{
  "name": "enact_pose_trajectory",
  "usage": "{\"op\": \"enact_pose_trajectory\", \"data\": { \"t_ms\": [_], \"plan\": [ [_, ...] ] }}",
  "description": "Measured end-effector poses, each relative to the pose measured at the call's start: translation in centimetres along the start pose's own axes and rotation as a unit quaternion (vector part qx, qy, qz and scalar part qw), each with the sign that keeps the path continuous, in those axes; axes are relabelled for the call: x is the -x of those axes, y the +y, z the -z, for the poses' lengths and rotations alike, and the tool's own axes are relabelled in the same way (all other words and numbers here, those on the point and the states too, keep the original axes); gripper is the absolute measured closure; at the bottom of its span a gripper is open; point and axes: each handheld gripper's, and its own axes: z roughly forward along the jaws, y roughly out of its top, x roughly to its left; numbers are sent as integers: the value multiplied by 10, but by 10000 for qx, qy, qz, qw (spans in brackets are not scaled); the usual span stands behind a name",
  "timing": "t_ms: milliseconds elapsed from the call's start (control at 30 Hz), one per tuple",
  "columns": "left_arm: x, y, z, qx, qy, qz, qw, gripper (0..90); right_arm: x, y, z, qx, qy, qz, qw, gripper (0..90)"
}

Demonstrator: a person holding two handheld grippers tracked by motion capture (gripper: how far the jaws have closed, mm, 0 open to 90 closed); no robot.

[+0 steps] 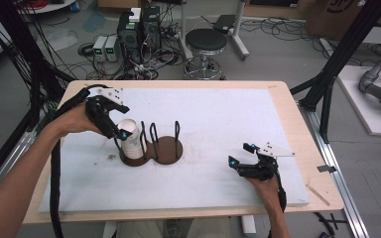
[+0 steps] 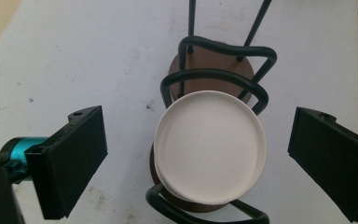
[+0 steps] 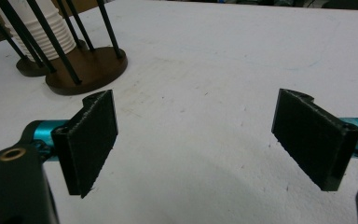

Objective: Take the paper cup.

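Your left gripper (image 1: pixel 113 120) hangs over the stack of white cups (image 1: pixel 131 140), jaws spread wide on either side of the top rim and touching nothing, lined up as if for a grip. The stack stands in the left bay of the wire rack (image 1: pixel 155 147), whose hoops keep it upright on the desk (image 1: pixel 218 114). Your right gripper (image 1: pixel 250 157) rests well apart, jaws wide and empty.

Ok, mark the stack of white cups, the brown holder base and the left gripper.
stack of white cups (image 2: pixel 209 147), left gripper view, on the flat top face.
brown holder base (image 1: pixel 171 148), high view, on the empty disc.
left gripper (image 1: pixel 124 133), high view, between its fingertips.
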Motion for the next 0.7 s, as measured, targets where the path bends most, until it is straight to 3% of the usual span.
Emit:
{"op": "enact_pose_trajectory", "data": {
  "t_ms": [267,700],
  "plan": [
    [-4,0,-11,-372,-85,-78,9992,45,0,0,0,-1,11,-10,10000,147],
    [-4,-3,-25,-642,-141,-97,9978,45,0,0,0,-8,29,-29,10000,147]
  ]
}}
